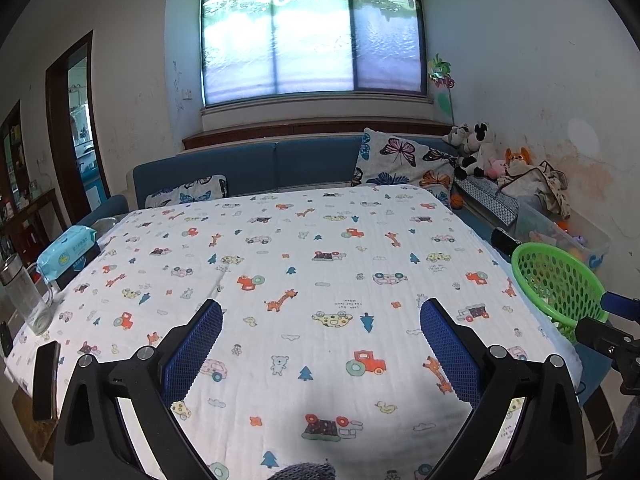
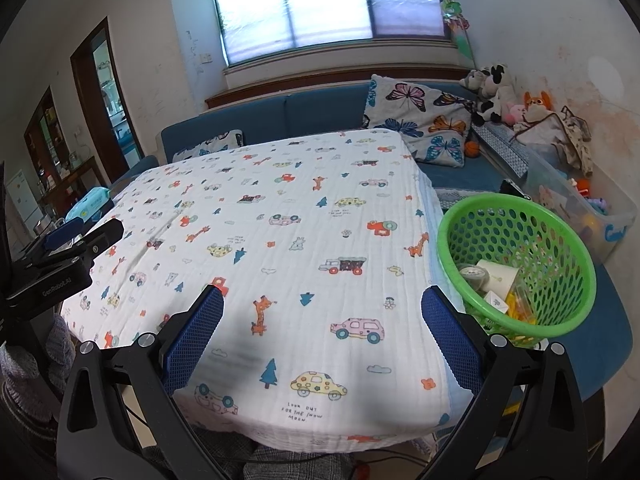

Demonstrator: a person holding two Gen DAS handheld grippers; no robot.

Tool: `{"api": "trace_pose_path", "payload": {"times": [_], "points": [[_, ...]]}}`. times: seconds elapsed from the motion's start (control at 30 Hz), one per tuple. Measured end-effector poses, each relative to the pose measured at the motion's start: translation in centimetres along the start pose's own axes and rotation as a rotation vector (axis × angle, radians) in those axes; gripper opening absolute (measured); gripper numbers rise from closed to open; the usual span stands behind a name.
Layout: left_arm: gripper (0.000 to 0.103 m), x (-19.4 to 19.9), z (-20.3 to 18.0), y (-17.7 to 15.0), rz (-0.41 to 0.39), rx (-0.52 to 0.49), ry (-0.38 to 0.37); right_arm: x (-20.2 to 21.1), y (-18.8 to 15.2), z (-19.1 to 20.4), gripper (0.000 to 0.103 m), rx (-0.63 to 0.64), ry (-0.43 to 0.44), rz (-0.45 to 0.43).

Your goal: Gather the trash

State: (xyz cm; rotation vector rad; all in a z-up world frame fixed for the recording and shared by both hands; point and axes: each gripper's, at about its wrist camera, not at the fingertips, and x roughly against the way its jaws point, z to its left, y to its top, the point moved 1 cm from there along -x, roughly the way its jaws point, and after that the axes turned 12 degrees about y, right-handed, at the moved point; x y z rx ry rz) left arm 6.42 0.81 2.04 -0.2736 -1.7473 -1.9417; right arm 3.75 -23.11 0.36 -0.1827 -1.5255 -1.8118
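The green basket [image 2: 516,264] sits off the table's right edge, round plastic with a perforated wall, and it's holding the trash: a paper cup [image 2: 498,276] on its side, a tape roll [image 2: 474,272], white scraps and yellow bits. From the left wrist view only its rim and wall show, at the far right.

Right gripper [image 2: 322,312] hangs over the near right part of the table, jaws spread wide with nothing between them, blue textured pads on black arms. Left gripper [image 1: 320,320] is the same story: wide apart, empty, over the near middle. Seen from the right wrist view, its black body reads "GenRobot.AI".

The cloth [image 2: 280,240] is a white quilted cover printed with giraffes, cars, tractors and trees; one line reads "LOOK OUT FOR THE SNOW MOON".

At the left edge, a light-blue wipes pack [image 1: 66,246], writing too small to read, a clear bottle [image 1: 26,294] with a metal cap, and a dark phone [image 1: 46,380]. Behind, a blue sofa [image 1: 248,168] with butterfly pillows [image 1: 404,160], plush toys [image 1: 474,148] and a clear bin [image 2: 580,204] of toys.
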Motion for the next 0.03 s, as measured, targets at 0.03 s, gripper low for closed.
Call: {"api": "trace_pose_path", "payload": {"times": [0.03], "points": [[0.096, 0.00, 0.00, -0.02, 0.001, 0.001, 0.000, 0.00, 0.00, -0.02, 0.098, 0.000, 0.000, -0.001]]}}
